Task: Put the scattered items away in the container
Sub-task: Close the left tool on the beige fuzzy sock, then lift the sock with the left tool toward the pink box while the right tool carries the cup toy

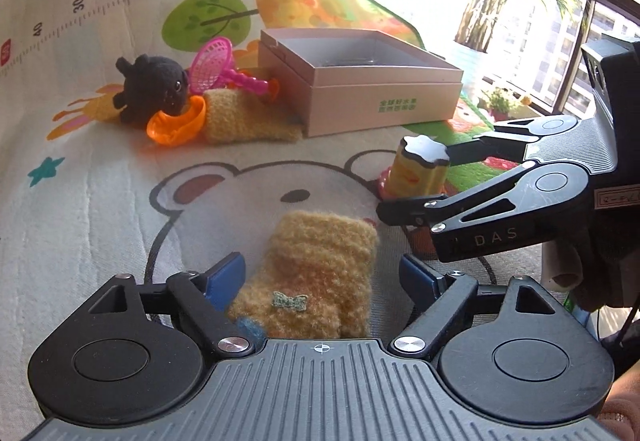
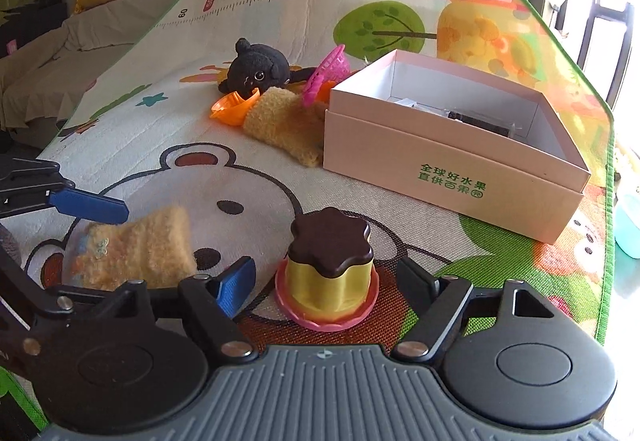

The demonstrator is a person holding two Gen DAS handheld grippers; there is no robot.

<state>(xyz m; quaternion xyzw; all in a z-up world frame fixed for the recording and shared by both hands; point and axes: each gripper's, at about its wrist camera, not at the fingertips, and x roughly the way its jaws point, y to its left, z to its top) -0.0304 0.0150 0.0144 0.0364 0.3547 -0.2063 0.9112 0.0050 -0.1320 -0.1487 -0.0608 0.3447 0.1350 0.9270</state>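
Nearest to us, between the spread jaws of our left gripper (image 1: 322,273), a fuzzy yellow mitten (image 1: 316,273) is lying flat on the play mat (image 1: 100,169), and we are straddling it so that the blue pads (image 1: 226,273) stand on either side of its width without pressing on it; nothing is gripped there yet. We are lining up our right gripper (image 2: 326,279) in the same way around a toy pudding (image 2: 328,265), a yellow cup with a brown star-shaped top sitting on a pink frilled base, and those jaws too are released, standing just beside the cup's sides with a gap showing. We judge that we are working both hands at once, each one taking the loose thing nearest to it, so that two items can go together. The open cardboard box (image 2: 452,161), our container, is waiting further back on the mat to the right, with some dark things already lying inside it. Against its near left side a second yellow mitten (image 2: 284,125) is leaning, and behind that an orange bowl (image 2: 232,107), a black plush animal (image 2: 256,71) and a pink toy racket (image 2: 326,75) are piled close together, all still outside the box.
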